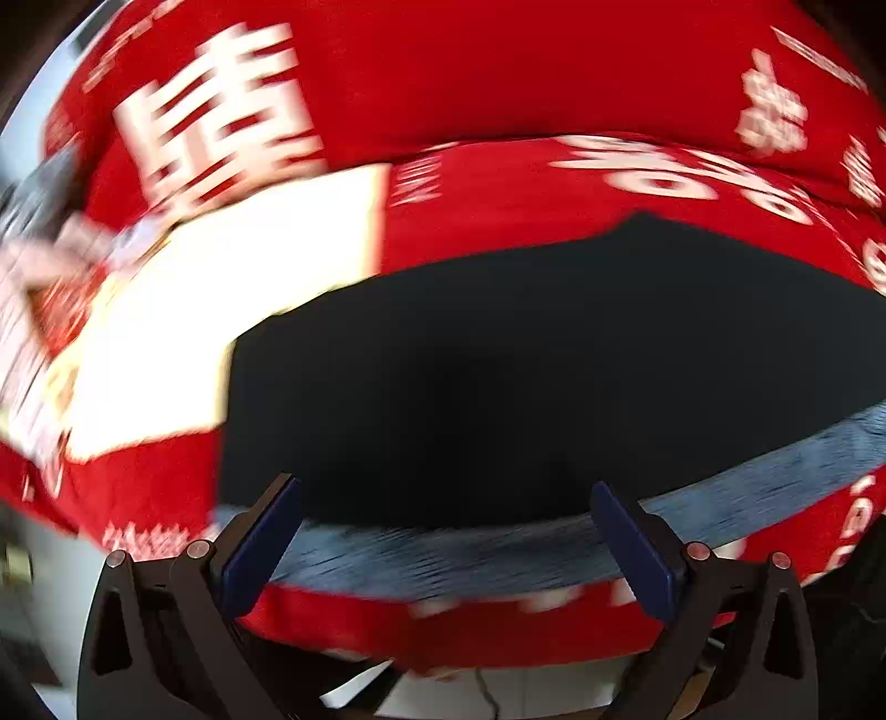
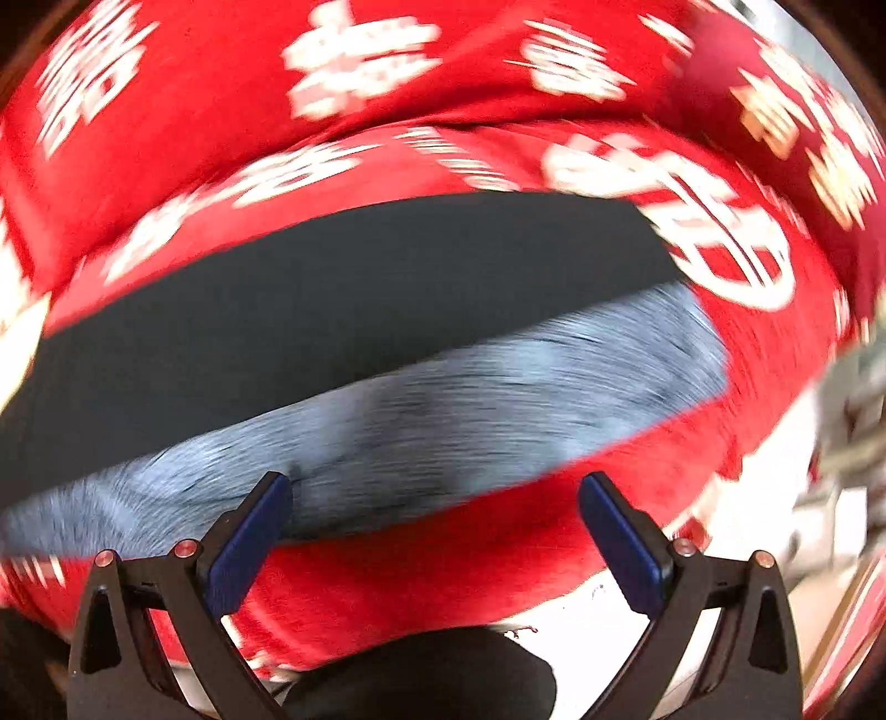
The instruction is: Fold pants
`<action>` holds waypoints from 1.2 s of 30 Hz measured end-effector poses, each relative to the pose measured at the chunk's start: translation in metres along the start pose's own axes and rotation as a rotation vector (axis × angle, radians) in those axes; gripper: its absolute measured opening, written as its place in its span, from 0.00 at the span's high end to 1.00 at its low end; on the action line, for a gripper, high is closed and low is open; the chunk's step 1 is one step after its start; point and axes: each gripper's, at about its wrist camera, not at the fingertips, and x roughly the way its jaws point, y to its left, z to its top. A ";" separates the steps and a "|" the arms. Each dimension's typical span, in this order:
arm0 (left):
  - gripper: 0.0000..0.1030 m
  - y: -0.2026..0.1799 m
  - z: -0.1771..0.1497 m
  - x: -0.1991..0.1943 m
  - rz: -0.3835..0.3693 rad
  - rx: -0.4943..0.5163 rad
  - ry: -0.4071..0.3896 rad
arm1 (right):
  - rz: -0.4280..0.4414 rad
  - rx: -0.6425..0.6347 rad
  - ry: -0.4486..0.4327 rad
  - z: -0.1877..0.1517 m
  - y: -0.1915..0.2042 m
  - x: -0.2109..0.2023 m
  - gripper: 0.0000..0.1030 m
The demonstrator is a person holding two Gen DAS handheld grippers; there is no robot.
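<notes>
Motion blur smears the red cloth's (image 1: 498, 83) white print (image 2: 360, 50) beyond reading.

Both grippers are wide open right now, the left gripper (image 1: 446, 540) and the right gripper (image 2: 434, 529) each with blue-padded fingers spread apart, pinching nothing.
</notes>
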 end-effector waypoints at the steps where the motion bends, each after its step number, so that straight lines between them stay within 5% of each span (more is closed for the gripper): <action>1: 0.00 -0.016 0.006 -0.001 -0.030 0.016 0.004 | 0.020 0.054 0.004 -0.001 -0.016 0.002 0.00; 8: 0.00 -0.140 0.037 0.010 -0.173 0.158 0.089 | 0.086 0.165 -0.022 -0.003 -0.078 0.019 0.00; 13: 0.00 -0.215 0.040 0.015 -0.169 0.236 0.137 | 0.214 0.245 -0.071 -0.003 -0.101 0.026 0.00; 26: 0.00 -0.294 0.076 0.026 -0.127 0.207 0.140 | 0.385 0.264 -0.285 0.037 -0.112 0.050 0.00; 34: 0.00 -0.306 0.087 0.031 -0.135 0.148 0.137 | 0.350 0.234 -0.317 0.053 -0.110 0.060 0.00; 36: 0.00 -0.307 0.087 0.031 -0.139 0.140 0.130 | 0.374 0.203 -0.306 0.055 -0.108 0.056 0.13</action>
